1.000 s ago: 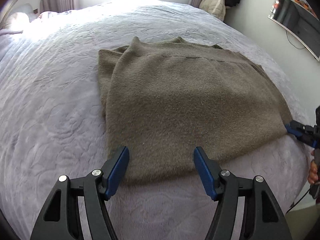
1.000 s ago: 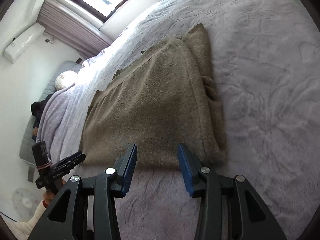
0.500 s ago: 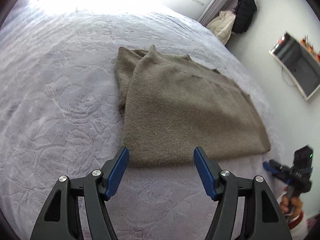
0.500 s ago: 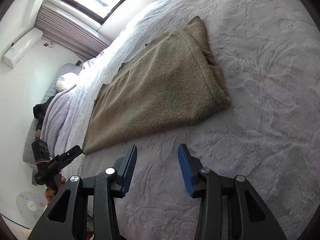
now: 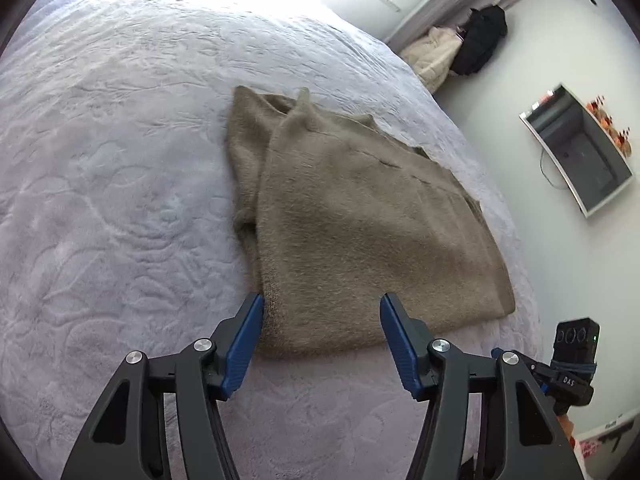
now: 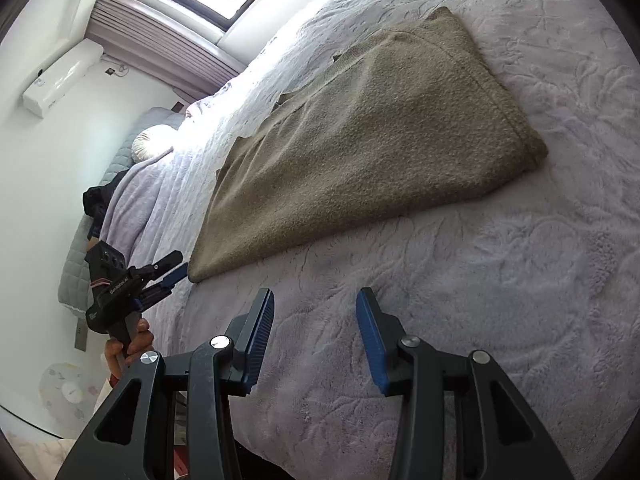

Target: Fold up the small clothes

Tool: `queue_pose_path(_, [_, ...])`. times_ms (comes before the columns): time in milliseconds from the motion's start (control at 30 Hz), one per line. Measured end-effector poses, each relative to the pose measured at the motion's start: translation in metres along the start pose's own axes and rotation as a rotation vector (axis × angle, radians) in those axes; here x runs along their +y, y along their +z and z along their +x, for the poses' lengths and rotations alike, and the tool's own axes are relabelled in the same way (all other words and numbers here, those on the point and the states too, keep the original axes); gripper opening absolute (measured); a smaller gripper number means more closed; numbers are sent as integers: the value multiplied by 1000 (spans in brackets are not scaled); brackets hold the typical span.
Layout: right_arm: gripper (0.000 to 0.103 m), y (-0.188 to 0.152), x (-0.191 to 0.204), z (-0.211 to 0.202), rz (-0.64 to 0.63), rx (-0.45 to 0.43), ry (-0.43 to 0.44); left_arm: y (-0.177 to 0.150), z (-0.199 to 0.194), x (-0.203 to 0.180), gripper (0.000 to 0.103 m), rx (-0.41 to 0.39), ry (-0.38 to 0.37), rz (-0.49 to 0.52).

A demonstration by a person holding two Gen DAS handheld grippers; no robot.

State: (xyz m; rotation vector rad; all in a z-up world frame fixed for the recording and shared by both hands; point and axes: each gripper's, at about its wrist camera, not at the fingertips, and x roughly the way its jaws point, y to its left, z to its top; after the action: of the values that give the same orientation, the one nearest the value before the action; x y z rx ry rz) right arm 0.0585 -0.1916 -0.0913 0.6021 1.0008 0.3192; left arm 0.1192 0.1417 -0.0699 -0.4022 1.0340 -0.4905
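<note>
The folded olive-brown sweater (image 5: 360, 232) lies flat on the lilac embossed bedspread (image 5: 120, 160), already doubled over with a sleeve tucked along one long side. In the left wrist view its long axis runs away from the camera and toward the right; the near short edge sits between the blue pads of the left gripper (image 5: 322, 338), with the near corner just beside the left-hand pad.

That gripper's jaws have just been closing a little, yet the pads do not visibly press the knit, so it holds nothing.

In the right wrist view the same sweater (image 6: 372, 148) lies ahead and to the upper left, its long near edge running diagonally across the frame. The right gripper (image 6: 316, 328) hovers over bare bedspread (image 6: 500, 280), clear of the cloth, jaws partly open and empty.

Of the 2, the left gripper is plainly nearer, its tips at the sweater's end corner (image 6: 196, 274). As I judge it, the next fold turns on that short edge: lifting it along the long axis toward the far collar end, with the right gripper first needing to reach the edge's other corner.
</note>
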Motion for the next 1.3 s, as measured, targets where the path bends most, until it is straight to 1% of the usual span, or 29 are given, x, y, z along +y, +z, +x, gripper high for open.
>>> queue_pose_path(33, [47, -1, 0, 3, 2, 5, -3, 0, 4, -3, 57, 13, 8, 20])
queue_pose_path(67, [47, -3, 0, 3, 6, 6, -3, 0, 8, -5, 30, 21, 29, 34])
queue_pose_path(100, [47, -4, 1, 4, 12, 4, 3, 0, 11, -6, 17, 35, 57, 40])
queue_pose_path(133, [47, -6, 2, 4, 16, 2, 12, -1, 11, -5, 12, 37, 70, 34])
queue_pose_path(200, [47, -7, 7, 5, 10, 4, 20, -3, 5, 1, 12, 15, 74, 18])
queue_pose_path(233, [47, -8, 9, 4, 3, 8, 19, -5, 3, 4, 12, 9, 91, 16])
queue_pose_path(333, [47, -10, 13, 7, -10, 19, 19, -12, 1, 15, 12, 20, 134, 17])
queue_pose_path(400, [47, -11, 14, 11, -5, 24, 24, -17, 0, 23, 12, 22, 123, -2])
queue_pose_path(467, [47, -13, 14, 15, 3, 31, 28, -20, -2, 25, 12, 6, 118, -19])
queue_pose_path(533, [47, -15, 13, 17, 4, 36, 27, -23, -4, 23, 12, -14, 138, -40])
queue_pose_path(600, [47, -16, 15, 20, -5, 38, 18, -27, -7, 16, 12, -23, 178, -34])
queue_pose_path(733, [46, -18, 16, 22, -11, 42, 11, -36, -9, 3, 12, -9, 253, -14])
queue_pose_path(833, [46, -19, 14, 23, -3, 38, 12, -43, -9, -3, 12, 7, 282, -11])
queue_pose_path(933, [46, -19, 15, 24, -5, 38, 8, -49, -11, -8, 12, -5, 306, 0])
queue_pose_path(1000, [46, -20, 15, 24, -7, 38, 6, -51, -11, -9, 44, -10, 305, -11])
queue_pose_path(1033, [46, -20, 16, 24, -7, 39, 6, -52, -12, -9, 85, -21, 292, -17])
queue_pose_path(1067, [46, -21, 15, 23, -6, 39, 6, -53, -15, -10, 103, -42, 295, -21])
queue_pose_path(1100, [46, -21, 15, 23, -6, 38, 6, -55, -19, -12, 103, -74, 316, -16])
queue_pose_path(1133, [46, -20, 15, 23, -6, 39, 5, -56, -19, -16, 103, -78, 326, -2])
queue_pose_path(1300, [46, -21, 15, 23, -6, 37, -3, -62, -12, -24, 103, -56, 401, 49])
